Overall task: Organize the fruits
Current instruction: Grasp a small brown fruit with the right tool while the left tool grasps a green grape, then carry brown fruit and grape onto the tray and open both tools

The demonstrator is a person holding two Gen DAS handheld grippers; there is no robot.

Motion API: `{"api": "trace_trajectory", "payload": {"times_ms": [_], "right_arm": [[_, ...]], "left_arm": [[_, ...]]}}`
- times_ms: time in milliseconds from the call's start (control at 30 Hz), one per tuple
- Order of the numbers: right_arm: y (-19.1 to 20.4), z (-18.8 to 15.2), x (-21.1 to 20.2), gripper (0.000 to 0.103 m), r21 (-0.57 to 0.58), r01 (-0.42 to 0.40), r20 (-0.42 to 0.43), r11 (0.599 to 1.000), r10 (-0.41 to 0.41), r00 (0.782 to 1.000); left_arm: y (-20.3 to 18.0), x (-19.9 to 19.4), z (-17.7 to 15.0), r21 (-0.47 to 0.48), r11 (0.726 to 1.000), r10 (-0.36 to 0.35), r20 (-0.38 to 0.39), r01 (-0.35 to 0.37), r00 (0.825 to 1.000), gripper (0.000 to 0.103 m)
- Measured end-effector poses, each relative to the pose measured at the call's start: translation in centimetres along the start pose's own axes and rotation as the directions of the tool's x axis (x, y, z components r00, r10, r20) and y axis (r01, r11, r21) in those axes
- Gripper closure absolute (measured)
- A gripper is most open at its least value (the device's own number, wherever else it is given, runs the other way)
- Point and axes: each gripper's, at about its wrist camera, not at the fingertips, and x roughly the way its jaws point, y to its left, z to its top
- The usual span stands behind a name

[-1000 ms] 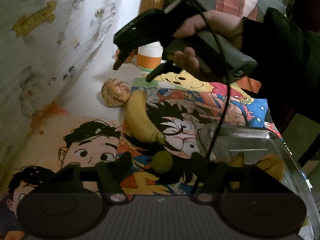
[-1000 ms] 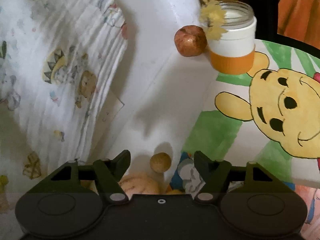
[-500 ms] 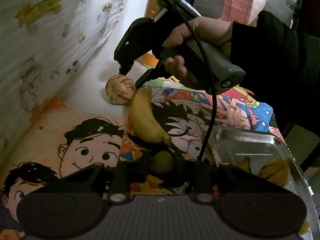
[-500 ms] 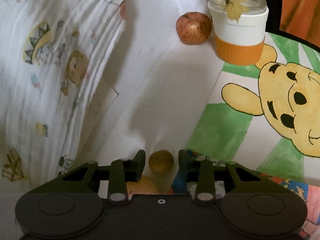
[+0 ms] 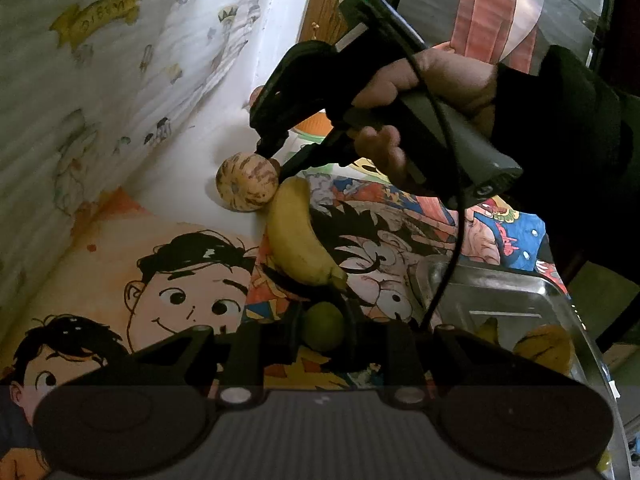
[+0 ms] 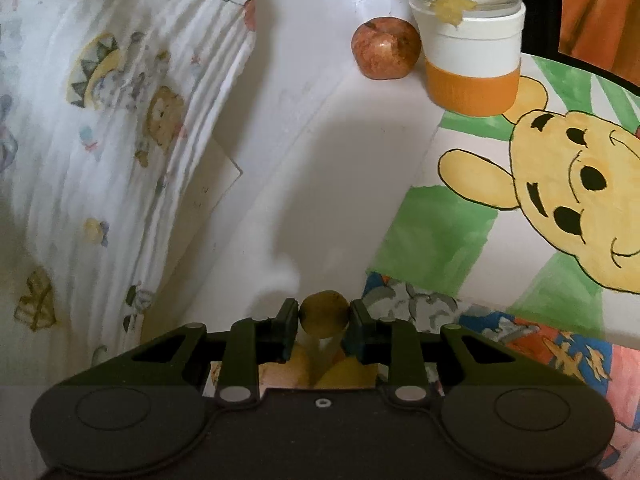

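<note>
Currently, per item:
left gripper [image 5: 323, 326]: clamped tight on green lime [image 5: 322, 326], 6 o'clock of banana [image 5: 298, 236]
right gripper [image 6: 323, 314]: pinched on small brown fruit [image 6: 324, 312], beside striped melon [image 5: 247, 181]
metal tray [image 5: 560, 292]: 3 o'clock of lime, fruit inside
apple [image 6: 386, 48]: 9 o'clock of jar [image 6: 472, 60], touching

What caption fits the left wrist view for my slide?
Left gripper shut on a green fruit, banana ahead, right gripper beside a striped fruit.
</note>
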Motion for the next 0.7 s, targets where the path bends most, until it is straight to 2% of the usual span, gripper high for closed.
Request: {"api": "trace_trajectory", "payload": {"times_ms": [133, 400, 700], "right_arm": [[0.0, -0.4, -1.0, 0.073, -0.011, 0.001, 0.011, 1.0, -0.001, 1.0], [-0.1, -1.2, -3.1, 0.073, -0.014, -0.014, 0.044, 1.0, 0.014, 0.999], [0.0, -3.0, -6.7, 0.073, -0.04, -0.049, 0.093, 0.998, 0.053, 0.994]], "left_arm": [[-0.2, 0.1, 0.2, 0.007, 1.0, -0.001, -0.019, 0.001, 1.0, 0.077], [0.0, 0.1, 0.3, -0.044, 0.999, -0.016, -0.046, 0.014, 0.999, 0.078], [-0.3, -2.0, 0.0, -0.095, 0.995, -0.014, -0.011, 0.013, 1.0, 0.078]]}}
